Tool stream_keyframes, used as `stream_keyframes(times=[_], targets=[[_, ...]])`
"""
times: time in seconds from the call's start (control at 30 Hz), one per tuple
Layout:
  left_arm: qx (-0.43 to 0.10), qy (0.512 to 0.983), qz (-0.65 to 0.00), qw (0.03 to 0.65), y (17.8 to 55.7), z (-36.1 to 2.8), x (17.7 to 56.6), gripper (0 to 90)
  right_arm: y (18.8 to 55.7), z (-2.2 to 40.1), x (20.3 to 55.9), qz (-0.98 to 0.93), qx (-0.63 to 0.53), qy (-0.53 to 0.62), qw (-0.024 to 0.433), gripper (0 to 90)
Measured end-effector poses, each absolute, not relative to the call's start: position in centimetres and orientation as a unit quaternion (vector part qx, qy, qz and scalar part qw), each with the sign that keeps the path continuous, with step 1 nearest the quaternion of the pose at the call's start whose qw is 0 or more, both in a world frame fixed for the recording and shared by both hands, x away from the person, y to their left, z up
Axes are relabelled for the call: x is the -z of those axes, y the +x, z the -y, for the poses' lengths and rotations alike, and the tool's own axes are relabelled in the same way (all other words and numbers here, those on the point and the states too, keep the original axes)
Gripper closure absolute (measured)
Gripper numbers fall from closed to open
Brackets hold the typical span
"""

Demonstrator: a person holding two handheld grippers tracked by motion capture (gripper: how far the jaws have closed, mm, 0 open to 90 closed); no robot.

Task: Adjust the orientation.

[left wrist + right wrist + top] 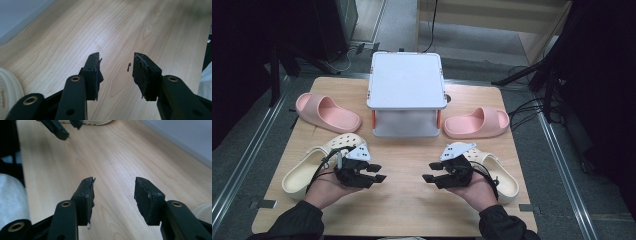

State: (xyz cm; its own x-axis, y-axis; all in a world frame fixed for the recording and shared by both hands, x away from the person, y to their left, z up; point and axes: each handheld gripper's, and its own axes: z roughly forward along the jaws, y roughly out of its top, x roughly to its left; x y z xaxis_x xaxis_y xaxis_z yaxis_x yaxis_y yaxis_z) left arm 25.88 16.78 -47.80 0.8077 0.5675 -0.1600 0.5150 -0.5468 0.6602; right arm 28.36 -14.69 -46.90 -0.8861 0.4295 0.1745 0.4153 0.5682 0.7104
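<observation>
Left gripper (373, 172): hovering over the bare table (407, 200), jaws standing well apart, gripping nothing.
Right gripper (435, 173): facing the left one across the middle, jaws likewise parted and empty.
Cream clogs: one (314, 162) lying just beside the left hand, the other (492, 170) just beside the right hand.
Pink slides: one (327, 112) left of the white rack (406, 80), one (477, 122) right of it.
Progress: nothing is being carried yet; judging by this, all four shoes are waiting to be picked up.

Two pink slides (328, 112) (477, 123) are laid on the wooden table (407, 200), flanking a white two-tier rack (406, 95) set at its far middle.
</observation>
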Motion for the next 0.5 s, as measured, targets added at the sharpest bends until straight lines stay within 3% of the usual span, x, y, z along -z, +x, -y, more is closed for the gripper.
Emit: stream_keyframes(times=[0.1, 0.5], targets=[[-0.038, 0.879, -0.311, 0.360, 25.93, -16.72, 47.91, 54.0, 28.45, 14.60, 46.99, -0.883, -0.403, 0.242, -0.006, 52.1], [-0.032, 0.881, -0.312, 0.354, 25.74, -16.97, 47.88, 48.8, 28.16, 13.96, 47.06, -0.894, -0.389, 0.220, 0.016, 49.9]])
